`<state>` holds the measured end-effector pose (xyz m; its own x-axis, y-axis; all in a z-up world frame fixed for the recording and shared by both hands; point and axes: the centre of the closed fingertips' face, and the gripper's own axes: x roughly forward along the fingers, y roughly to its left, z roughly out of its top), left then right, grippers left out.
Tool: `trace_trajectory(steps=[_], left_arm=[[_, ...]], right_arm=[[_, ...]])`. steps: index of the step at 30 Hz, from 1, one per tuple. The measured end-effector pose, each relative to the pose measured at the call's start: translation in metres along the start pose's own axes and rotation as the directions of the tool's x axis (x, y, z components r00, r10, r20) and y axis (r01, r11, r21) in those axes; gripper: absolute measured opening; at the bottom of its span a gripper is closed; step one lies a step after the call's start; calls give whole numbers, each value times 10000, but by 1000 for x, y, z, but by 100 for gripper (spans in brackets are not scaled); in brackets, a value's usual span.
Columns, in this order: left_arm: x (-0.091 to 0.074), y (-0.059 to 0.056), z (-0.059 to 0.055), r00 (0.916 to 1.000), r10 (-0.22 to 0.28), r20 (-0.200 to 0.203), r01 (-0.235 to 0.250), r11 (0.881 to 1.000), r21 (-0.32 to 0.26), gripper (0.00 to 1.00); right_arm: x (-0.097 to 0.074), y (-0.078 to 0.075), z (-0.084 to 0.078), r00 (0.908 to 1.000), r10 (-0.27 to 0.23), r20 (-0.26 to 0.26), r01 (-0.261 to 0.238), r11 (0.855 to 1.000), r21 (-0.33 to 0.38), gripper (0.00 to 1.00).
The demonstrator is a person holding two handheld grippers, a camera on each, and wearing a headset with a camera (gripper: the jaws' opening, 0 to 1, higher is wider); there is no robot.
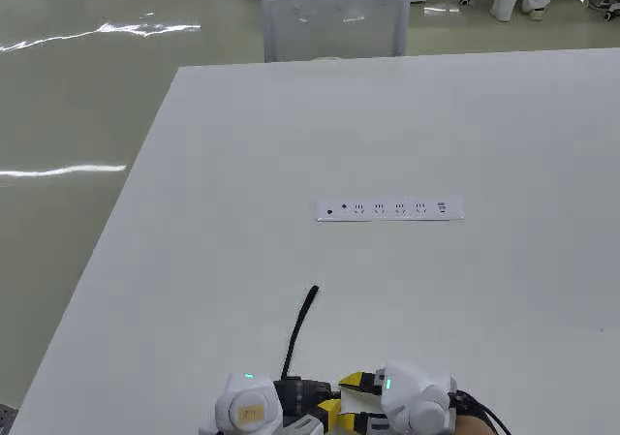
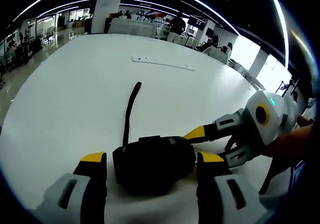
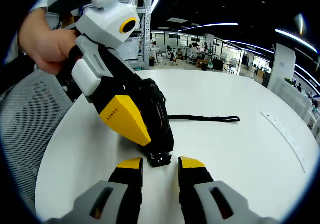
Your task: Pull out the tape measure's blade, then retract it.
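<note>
The black tape measure (image 1: pixel 303 394) lies at the table's near edge, its black wrist strap (image 1: pixel 298 328) trailing away over the white top. My left gripper (image 2: pixel 150 159) is shut on the case (image 2: pixel 152 161), one yellow-tipped finger on each side. In the right gripper view a yellow finger (image 3: pixel 125 118) of the left gripper presses flat on the case (image 3: pixel 157 114). My right gripper (image 3: pixel 161 163) is open, its tips on either side of the small black blade tab (image 3: pixel 160 159) at the case's lower corner. The right gripper (image 2: pixel 212 143) comes in from the right in the left gripper view. No blade is drawn out.
A white power strip (image 1: pixel 389 209) lies at mid-table beyond the strap. A grey chair (image 1: pixel 334 23) stands at the far edge. The table's left edge (image 1: pixel 107 251) drops to a glossy floor. A hand (image 3: pixel 47 42) holds the left gripper.
</note>
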<state>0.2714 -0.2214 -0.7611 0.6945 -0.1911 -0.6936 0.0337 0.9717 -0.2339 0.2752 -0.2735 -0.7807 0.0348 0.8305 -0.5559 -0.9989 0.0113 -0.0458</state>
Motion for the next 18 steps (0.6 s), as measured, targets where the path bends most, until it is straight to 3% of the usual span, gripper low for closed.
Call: trace_trajectory(steps=[18], left_arm=[[-7,-11,-3,9963,-832,196,808,9915,1024,76]], right_arm=[[-13,-1,-1,9980,-605,173,587,9942,904,35]])
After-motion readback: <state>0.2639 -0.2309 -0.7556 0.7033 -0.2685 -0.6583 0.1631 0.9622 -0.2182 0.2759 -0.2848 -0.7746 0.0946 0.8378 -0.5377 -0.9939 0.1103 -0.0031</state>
